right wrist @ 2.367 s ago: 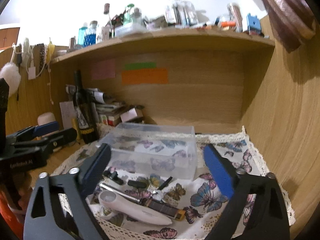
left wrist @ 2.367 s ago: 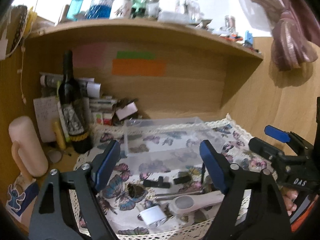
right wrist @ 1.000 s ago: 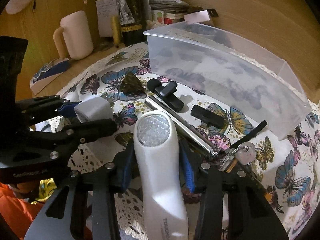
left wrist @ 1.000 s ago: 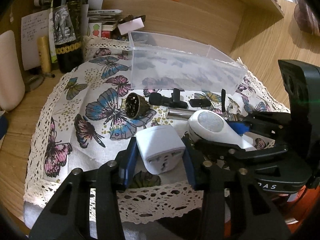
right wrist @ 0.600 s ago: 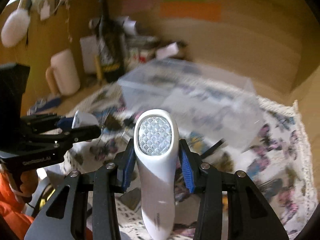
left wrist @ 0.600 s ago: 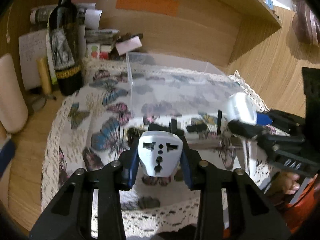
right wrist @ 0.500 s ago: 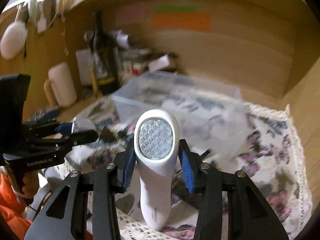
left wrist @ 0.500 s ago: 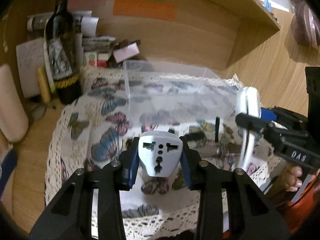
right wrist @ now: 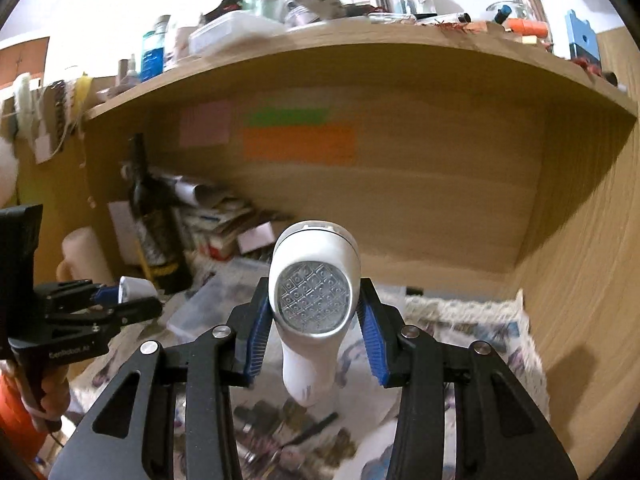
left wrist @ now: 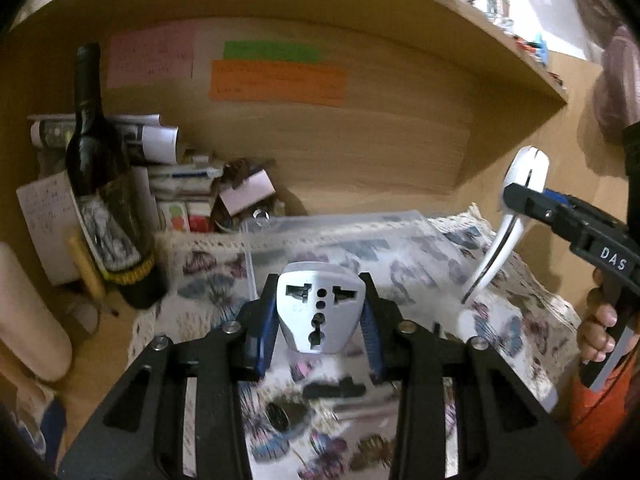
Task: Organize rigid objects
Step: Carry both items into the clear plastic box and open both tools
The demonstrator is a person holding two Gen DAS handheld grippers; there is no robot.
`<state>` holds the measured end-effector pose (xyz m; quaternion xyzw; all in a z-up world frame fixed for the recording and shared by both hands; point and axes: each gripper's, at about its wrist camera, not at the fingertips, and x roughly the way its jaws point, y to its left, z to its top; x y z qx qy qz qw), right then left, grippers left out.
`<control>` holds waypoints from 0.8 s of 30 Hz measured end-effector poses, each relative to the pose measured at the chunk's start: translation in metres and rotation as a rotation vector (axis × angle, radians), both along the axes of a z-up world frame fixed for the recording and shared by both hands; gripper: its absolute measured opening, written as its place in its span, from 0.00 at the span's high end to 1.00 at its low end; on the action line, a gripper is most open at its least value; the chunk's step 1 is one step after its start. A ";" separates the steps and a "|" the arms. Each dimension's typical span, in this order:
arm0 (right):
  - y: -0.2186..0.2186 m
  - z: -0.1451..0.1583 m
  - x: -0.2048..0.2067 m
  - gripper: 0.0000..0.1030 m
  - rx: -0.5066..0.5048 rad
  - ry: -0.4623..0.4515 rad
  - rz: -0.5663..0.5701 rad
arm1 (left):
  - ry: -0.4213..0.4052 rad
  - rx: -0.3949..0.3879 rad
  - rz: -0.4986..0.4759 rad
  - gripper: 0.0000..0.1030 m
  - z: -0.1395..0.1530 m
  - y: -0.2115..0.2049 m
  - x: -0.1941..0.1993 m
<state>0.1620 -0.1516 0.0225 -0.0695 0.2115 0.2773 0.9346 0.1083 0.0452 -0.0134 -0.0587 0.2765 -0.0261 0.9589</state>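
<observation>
My left gripper [left wrist: 319,320] is shut on a white travel plug adapter [left wrist: 319,306] and holds it in the air above the butterfly cloth [left wrist: 208,264], in front of the clear plastic box [left wrist: 332,226]. My right gripper [right wrist: 315,318] is shut on a white handheld torch [right wrist: 314,304] with a faceted round lens, lifted clear of the cloth. The torch also shows in the left wrist view [left wrist: 506,216] at the right, above the box's right end. The left gripper with the adapter shows in the right wrist view [right wrist: 132,294] at the left.
A dark wine bottle [left wrist: 106,196], papers and small boxes stand at the back left. A cream mug [right wrist: 82,262] is at the far left. Small black items [left wrist: 334,390] lie on the cloth near me. A cluttered wooden shelf [right wrist: 360,52] runs overhead.
Both grippers have risen and tilted up with their objects. The torch is now higher and more upright, and the view shows more of the shelf.
</observation>
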 end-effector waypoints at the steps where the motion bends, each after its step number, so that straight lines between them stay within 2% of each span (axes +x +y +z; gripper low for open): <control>1: 0.002 0.000 0.005 0.63 -0.012 -0.005 -0.009 | 0.007 0.001 0.002 0.64 0.000 0.001 0.007; 4: 0.012 -0.009 0.023 0.63 -0.064 0.004 -0.029 | 0.042 0.013 -0.001 0.64 -0.007 0.004 0.032; 11: 0.031 -0.048 0.060 0.63 -0.190 0.090 -0.032 | 0.144 0.045 -0.018 0.64 -0.040 -0.001 0.077; 15: 0.040 -0.064 0.071 0.63 -0.237 0.132 -0.007 | 0.170 0.085 -0.024 0.64 -0.057 -0.004 0.091; 21: 0.056 -0.082 0.082 0.63 -0.284 0.184 0.042 | 0.217 0.086 -0.031 0.64 -0.075 -0.002 0.105; 24: 0.064 -0.088 0.086 0.63 -0.298 0.199 0.043 | 0.195 0.110 -0.021 0.64 -0.075 -0.003 0.103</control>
